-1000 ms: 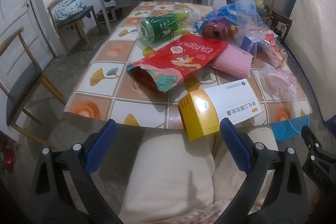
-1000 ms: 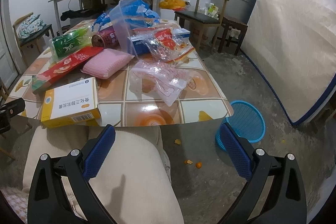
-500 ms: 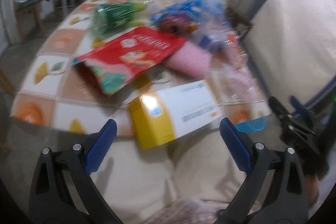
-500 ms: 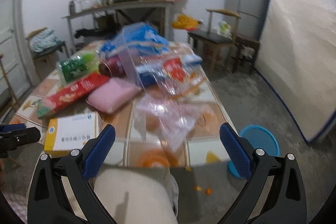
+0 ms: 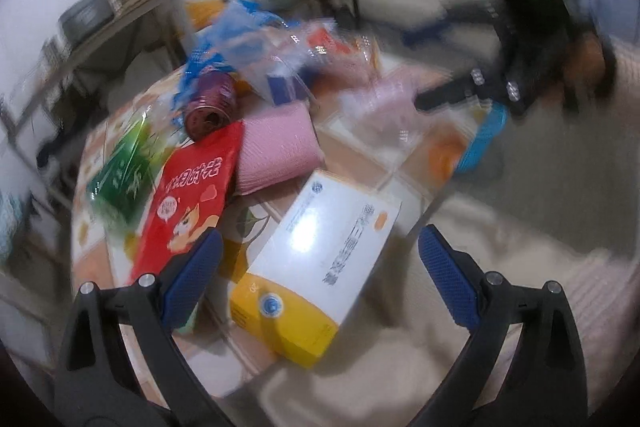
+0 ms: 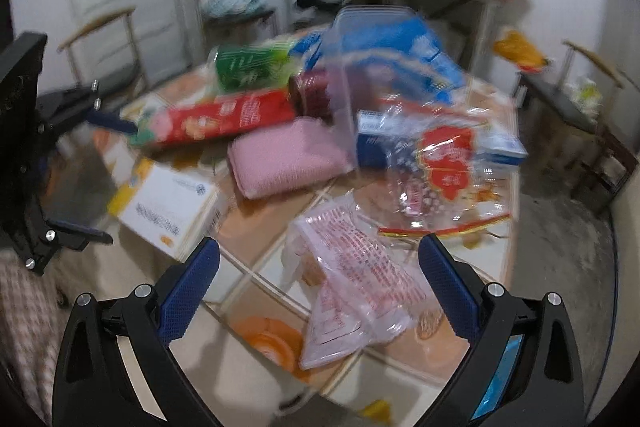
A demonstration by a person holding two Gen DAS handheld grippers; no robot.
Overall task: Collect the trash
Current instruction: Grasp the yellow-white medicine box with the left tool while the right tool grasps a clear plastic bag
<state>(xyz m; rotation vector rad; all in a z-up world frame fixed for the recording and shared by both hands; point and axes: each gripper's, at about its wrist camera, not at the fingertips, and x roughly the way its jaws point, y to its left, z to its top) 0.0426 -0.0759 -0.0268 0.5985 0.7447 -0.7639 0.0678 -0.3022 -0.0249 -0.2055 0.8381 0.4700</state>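
Both grippers were swung in over the table: the left gripper (image 5: 318, 267), jaws spread and empty, was brought around the white-and-yellow cardboard box (image 5: 320, 267) at lower centre. The right gripper (image 6: 318, 277), likewise agape (nothing held), was lined up on the crumpled clear plastic bag (image 6: 352, 279).
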